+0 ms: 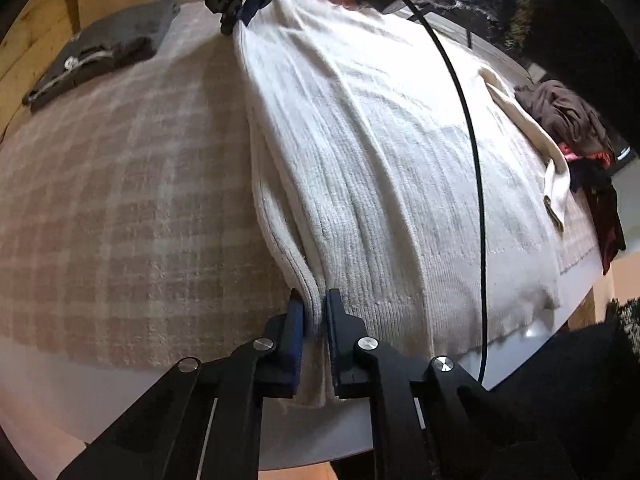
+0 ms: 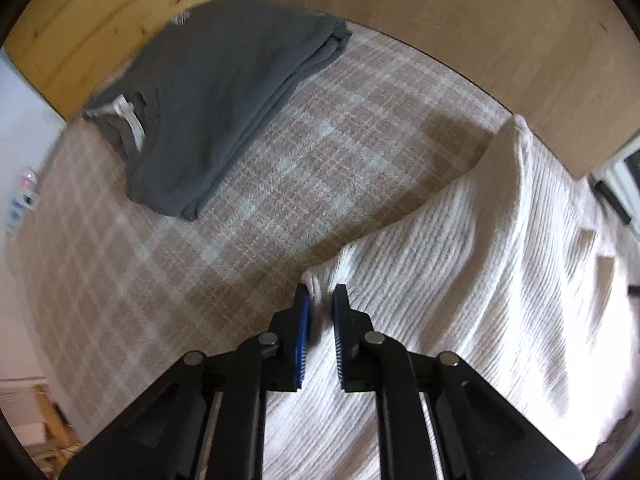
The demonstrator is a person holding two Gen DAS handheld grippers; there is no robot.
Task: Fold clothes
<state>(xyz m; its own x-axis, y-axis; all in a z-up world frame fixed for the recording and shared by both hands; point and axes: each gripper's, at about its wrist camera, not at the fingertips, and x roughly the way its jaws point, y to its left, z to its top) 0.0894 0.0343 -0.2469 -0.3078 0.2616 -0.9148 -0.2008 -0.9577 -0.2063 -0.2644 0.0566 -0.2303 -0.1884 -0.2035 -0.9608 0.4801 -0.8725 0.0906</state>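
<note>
A white ribbed knit sweater lies spread over the beige plaid bed cover. My left gripper is shut on the thick folded edge of the sweater at its near end. At the far end of the same edge, my right gripper pinches the sweater, with a person's hand behind it. In the right wrist view my right gripper is shut on a corner of the white sweater, which rises in a ridge toward the back right.
A folded dark grey garment with a white drawstring lies at the far left of the bed cover. A pile of dark red and brown clothes sits at the right edge. Wooden panels border the bed. A black cable crosses the sweater.
</note>
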